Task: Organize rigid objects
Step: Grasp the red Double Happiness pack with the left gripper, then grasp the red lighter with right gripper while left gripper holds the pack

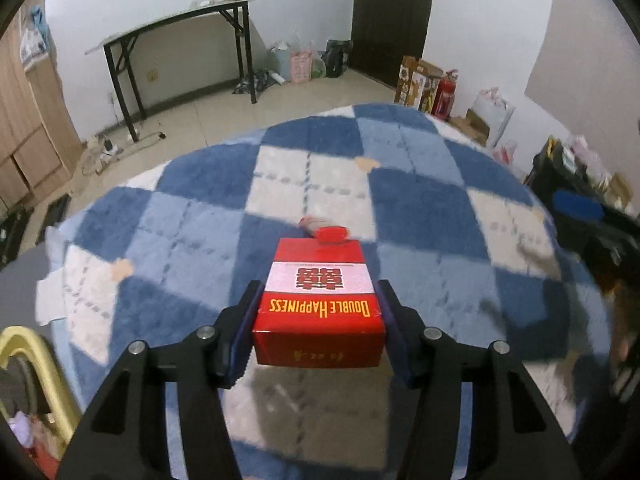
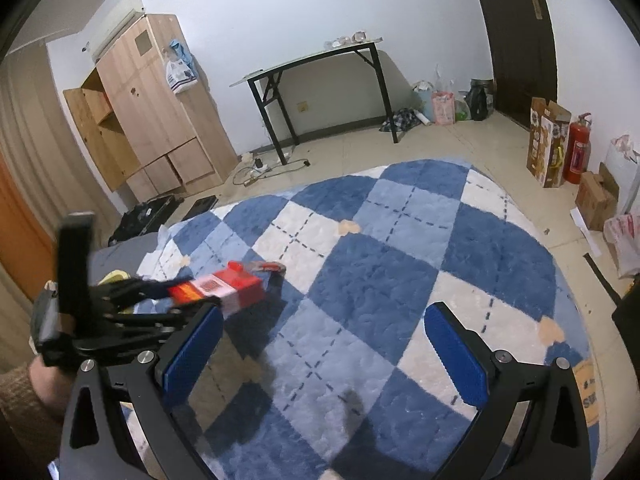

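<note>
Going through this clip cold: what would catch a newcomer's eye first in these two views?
First, the bright red Double Happiness box, clamped between the fingers of the left tongs and held above the blue-and-white checkered rug. Just beyond the box sits a small red object, too blurred to identify. In the right wrist view, the right tongs stand wide open and empty over the same rug, with the box off to their left.

White walls, black folding table (image 2: 316, 80), wooden wardrobe (image 2: 148, 112), dark door (image 2: 516, 36).
</note>
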Demonstrator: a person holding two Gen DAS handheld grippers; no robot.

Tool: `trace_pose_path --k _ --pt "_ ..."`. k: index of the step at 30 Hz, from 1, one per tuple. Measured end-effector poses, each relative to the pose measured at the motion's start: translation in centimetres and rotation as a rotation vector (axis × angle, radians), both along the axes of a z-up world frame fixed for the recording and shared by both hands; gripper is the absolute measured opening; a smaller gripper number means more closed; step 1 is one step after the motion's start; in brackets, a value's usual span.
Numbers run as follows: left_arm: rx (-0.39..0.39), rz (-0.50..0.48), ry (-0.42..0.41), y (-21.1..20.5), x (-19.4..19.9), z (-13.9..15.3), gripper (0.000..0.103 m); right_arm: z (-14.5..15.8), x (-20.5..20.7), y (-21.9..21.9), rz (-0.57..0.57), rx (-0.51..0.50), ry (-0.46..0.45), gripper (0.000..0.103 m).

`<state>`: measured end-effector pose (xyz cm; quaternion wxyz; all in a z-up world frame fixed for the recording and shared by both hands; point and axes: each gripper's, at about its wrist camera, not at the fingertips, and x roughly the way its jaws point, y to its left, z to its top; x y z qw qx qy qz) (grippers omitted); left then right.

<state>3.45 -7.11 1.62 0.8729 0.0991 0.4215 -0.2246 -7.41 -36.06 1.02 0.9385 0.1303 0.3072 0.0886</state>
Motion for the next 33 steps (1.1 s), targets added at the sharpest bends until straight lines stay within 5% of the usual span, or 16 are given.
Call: trace_pose_path --k 4,7,12,21,33 --pt "0.031 0.042 0.022 3.3 -0.9 -1.6 0.057 -1.5 1.4 0.4 0.012 -0.007 0.066 0.103" --pt "-0.017 0.128 0.032 6.5 -1.1 -2.3 0.057 -2.5 3.8 1.6 0.067 -0.014 0.083 0.103" --pt "-0.094 0.220 0.020 9.9 -1.1 -2.4 0.057 -3.9 9.3 5.0 0.377 -0.077 -0.040 0.103" --pt "-0.188 0.284 0.024 11.1 0.8 -3.0 0.057 -5.8 15.4 9.6 0.729 -0.369 -0.040 0.103" --pt "-0.233 0.350 0.018 12.8 0.9 -2.2 0.057 -8.2 18.8 13.6 0.802 -0.489 -0.037 0.098"
